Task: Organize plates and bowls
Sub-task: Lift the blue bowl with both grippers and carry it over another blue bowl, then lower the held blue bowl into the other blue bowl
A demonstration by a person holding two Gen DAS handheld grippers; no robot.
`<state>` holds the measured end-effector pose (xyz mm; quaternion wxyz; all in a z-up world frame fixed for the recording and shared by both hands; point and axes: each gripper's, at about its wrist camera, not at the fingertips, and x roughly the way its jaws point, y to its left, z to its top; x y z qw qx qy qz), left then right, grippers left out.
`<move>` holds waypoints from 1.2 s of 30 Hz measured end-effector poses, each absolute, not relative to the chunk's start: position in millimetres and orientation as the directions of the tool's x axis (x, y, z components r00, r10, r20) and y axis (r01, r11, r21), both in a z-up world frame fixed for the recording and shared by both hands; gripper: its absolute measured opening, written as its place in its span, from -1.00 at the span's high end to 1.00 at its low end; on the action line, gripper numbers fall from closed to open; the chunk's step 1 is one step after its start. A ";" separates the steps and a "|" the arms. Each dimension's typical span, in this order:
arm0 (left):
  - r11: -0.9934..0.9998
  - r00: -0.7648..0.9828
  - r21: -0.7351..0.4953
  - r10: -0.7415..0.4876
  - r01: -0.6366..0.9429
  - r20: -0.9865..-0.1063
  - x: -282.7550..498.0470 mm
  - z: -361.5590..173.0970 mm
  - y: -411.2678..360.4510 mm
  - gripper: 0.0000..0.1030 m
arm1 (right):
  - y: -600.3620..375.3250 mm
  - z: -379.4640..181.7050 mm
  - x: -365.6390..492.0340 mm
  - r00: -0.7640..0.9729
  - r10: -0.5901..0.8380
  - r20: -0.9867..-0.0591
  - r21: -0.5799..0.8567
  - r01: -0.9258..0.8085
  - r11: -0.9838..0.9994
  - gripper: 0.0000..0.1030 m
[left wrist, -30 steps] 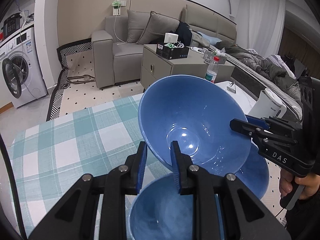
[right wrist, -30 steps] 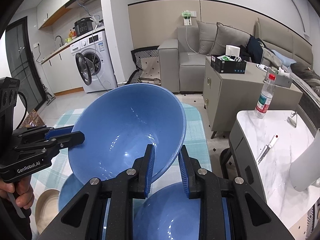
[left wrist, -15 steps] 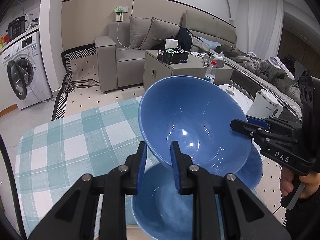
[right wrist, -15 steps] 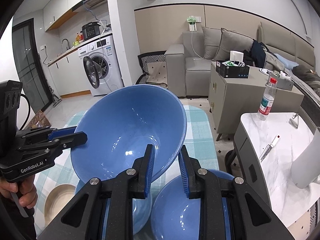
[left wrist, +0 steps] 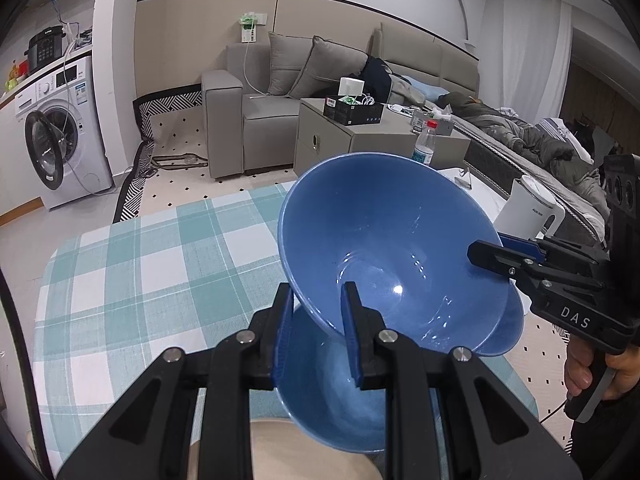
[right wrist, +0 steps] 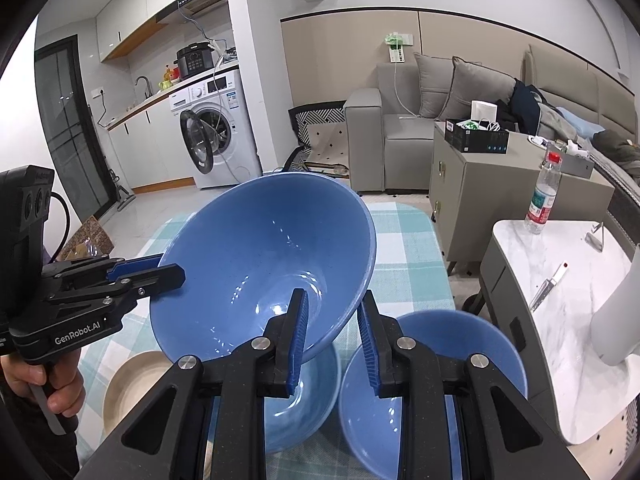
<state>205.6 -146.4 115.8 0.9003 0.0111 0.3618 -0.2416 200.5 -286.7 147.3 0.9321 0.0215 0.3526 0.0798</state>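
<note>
A large blue bowl [left wrist: 392, 240] [right wrist: 260, 256] is held in the air above the checked tablecloth [left wrist: 140, 280]. My left gripper [left wrist: 316, 316] is shut on its near rim, and my right gripper [right wrist: 332, 324] is shut on the opposite rim. Each gripper shows in the other's view, clamped on the bowl's edge. Under the held bowl sits a second blue bowl [left wrist: 332, 392] [right wrist: 304, 392]. A third blue bowl [right wrist: 432, 364] [left wrist: 508, 328] stands beside it. A beige bowl [right wrist: 136, 388] [left wrist: 288, 452] lies to the left.
A white marble side table [right wrist: 560, 320] with a water bottle [right wrist: 542, 196], a knife and a white kettle [left wrist: 528, 208] stands right of the table. A grey cabinet [right wrist: 480, 184], a sofa and a washing machine [right wrist: 212, 128] are beyond.
Both grippers have raised the large blue bowl higher above the table. The bowls beneath it now show more fully, and the beige bowl has come into the left wrist view.
</note>
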 end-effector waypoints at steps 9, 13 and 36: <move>0.886 0.616 -0.157 -0.422 0.437 -0.665 193.8 107.0 -140.0 0.57 | -280.8 133.8 185.8 0.723 0.177 -0.668 0.108 -0.141 0.984 0.50; 0.888 0.609 -0.163 -0.418 0.430 -0.674 188.5 98.2 -136.8 0.57 | -277.6 126.6 181.0 0.713 0.180 -0.677 0.107 -0.147 0.983 0.49; 0.894 0.573 -0.162 -0.398 0.418 -0.717 182.4 69.6 -130.8 0.57 | -266.7 102.0 180.3 0.674 0.182 -0.716 0.111 -0.147 0.983 0.49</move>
